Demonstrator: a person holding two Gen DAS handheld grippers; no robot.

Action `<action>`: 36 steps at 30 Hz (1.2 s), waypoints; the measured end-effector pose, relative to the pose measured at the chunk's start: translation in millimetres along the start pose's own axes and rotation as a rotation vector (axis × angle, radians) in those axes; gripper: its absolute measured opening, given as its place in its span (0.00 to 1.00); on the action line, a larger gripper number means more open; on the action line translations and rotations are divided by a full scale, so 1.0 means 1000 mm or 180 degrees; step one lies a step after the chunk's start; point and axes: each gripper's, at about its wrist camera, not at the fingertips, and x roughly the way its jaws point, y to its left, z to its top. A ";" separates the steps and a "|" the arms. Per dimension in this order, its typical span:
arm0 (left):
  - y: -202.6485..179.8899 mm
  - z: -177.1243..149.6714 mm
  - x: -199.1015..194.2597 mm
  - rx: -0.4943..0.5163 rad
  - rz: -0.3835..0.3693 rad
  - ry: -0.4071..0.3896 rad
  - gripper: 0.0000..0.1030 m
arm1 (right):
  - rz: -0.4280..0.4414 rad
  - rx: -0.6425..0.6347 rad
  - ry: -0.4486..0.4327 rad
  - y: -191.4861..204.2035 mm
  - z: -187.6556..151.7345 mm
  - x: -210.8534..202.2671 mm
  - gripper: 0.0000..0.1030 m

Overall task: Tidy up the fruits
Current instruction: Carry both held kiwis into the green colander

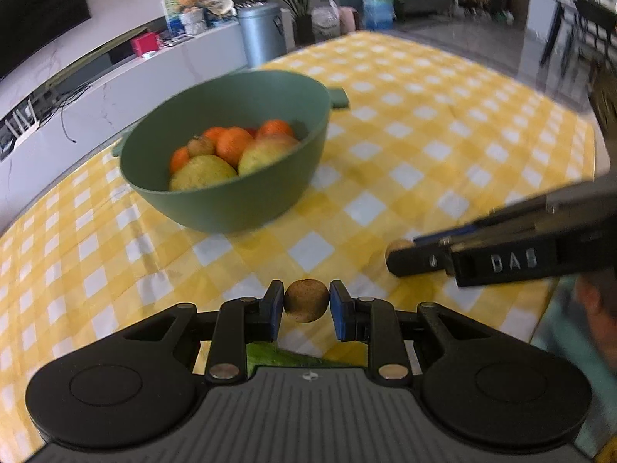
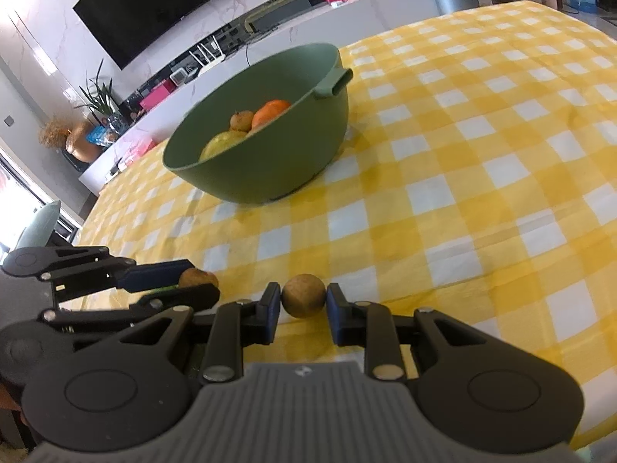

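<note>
Left claw (image 1: pixel 306 303) and right claw (image 2: pixel 302 297) each clench a small brown fruit (image 1: pixel 306 301), short of the green bowl (image 1: pixel 231 208). Judged risk: round fruit slipping from the pads, rolling across the bench (image 1: pixel 424 115).

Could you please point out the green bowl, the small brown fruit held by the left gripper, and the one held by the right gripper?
green bowl (image 1: pixel 231 208), left wrist view, outer wall.
left gripper's brown fruit (image 1: pixel 306 301), left wrist view, centre.
right gripper's brown fruit (image 2: pixel 303 295), right wrist view, centre.
</note>
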 end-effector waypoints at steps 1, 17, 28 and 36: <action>0.003 0.001 -0.002 -0.0057 -0.0015 -0.0045 0.27 | 0.0013 -0.0007 -0.0021 0.000 0.000 -0.001 0.22; 0.032 0.023 -0.021 -0.0646 -0.0092 -0.0728 0.27 | -0.0125 -0.0510 -0.0630 0.022 0.011 -0.026 0.22; 0.053 0.039 -0.017 -0.0924 -0.0166 -0.0942 0.27 | -0.0169 -0.0707 -0.0974 0.036 0.036 -0.033 0.22; 0.065 0.059 -0.015 -0.1045 -0.0151 -0.1066 0.27 | -0.0159 -0.0908 -0.1033 0.045 0.060 -0.025 0.22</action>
